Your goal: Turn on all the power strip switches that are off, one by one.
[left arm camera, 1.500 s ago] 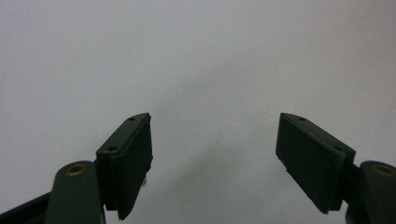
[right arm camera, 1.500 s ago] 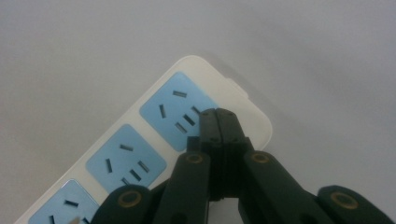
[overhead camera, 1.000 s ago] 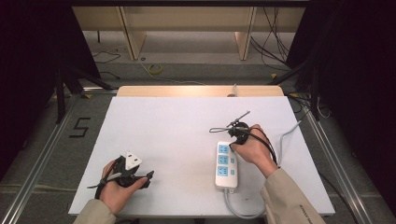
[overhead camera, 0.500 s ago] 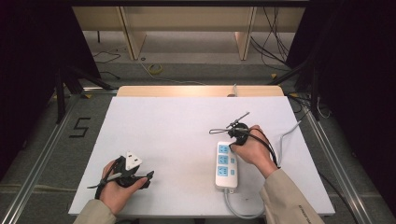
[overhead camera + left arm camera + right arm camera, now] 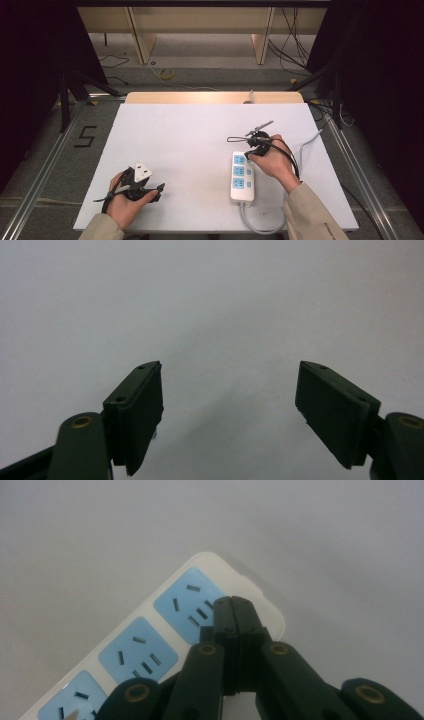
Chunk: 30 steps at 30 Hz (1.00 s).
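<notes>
A white power strip (image 5: 241,176) with blue sockets lies on the white table (image 5: 200,130), right of centre. My right gripper (image 5: 251,151) is held over the strip's far end. In the right gripper view its jaws are shut together with nothing between them (image 5: 233,606), their tips above the end socket of the power strip (image 5: 145,647). I cannot tell whether the tips touch it. My left gripper (image 5: 158,192) rests low at the table's front left, with a white three-cornered plate on top. Its jaws stand wide open over bare table (image 5: 230,410).
The strip's grey cable (image 5: 260,227) loops off the table's front edge and runs back along the right side. A wooden edge (image 5: 210,97) borders the table's far side. Metal rails (image 5: 45,175) flank the table on the floor.
</notes>
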Tool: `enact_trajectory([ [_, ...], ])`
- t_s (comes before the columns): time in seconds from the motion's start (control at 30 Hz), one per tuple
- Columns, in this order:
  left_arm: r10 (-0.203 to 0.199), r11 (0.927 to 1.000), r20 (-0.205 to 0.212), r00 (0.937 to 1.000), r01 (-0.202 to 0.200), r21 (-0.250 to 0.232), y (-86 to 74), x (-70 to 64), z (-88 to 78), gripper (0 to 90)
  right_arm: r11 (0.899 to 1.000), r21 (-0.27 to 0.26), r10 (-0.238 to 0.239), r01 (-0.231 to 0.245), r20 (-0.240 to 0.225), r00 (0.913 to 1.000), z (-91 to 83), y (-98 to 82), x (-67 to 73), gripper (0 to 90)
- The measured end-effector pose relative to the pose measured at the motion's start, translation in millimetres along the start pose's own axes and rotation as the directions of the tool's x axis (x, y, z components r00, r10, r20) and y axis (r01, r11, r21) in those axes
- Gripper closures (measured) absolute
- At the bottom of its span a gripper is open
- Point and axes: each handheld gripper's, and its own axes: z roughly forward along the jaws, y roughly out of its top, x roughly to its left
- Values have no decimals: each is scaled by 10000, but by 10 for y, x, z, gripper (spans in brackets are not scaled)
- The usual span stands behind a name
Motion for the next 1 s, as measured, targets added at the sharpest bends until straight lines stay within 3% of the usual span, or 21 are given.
enact_trajectory([
  [0.17, -33, 10000, 16, 10000, 33, -3, -9, 11, 11, 270, 9948, -1022, 4, -19, -145, 9999, -158, -152, -75, 854],
  [0.3, -13, 10000, 30, 10000, 13, -29, -10, 4, 15, 270, 9881, -1537, -46, 15, -194, 9998, -242, -302, -148, 810],
  [0.63, 0, 10000, 85, 10000, 0, -35, -20, -4, 29, 270, 9764, -2160, -63, -1, -291, 9996, -394, -614, -226, 695],
  [0.83, 5, 10000, 102, 9999, -4, -51, -26, 5, 36, 269, 9596, -2812, -78, -58, -472, 9989, -441, -758, -246, 613],
  [1.0, 17, 10000, 168, 9999, -16, -78, -32, 6, 44, 269, 9527, -3038, -156, 0, -489, 9987, -435, -860, -235, 571],
])
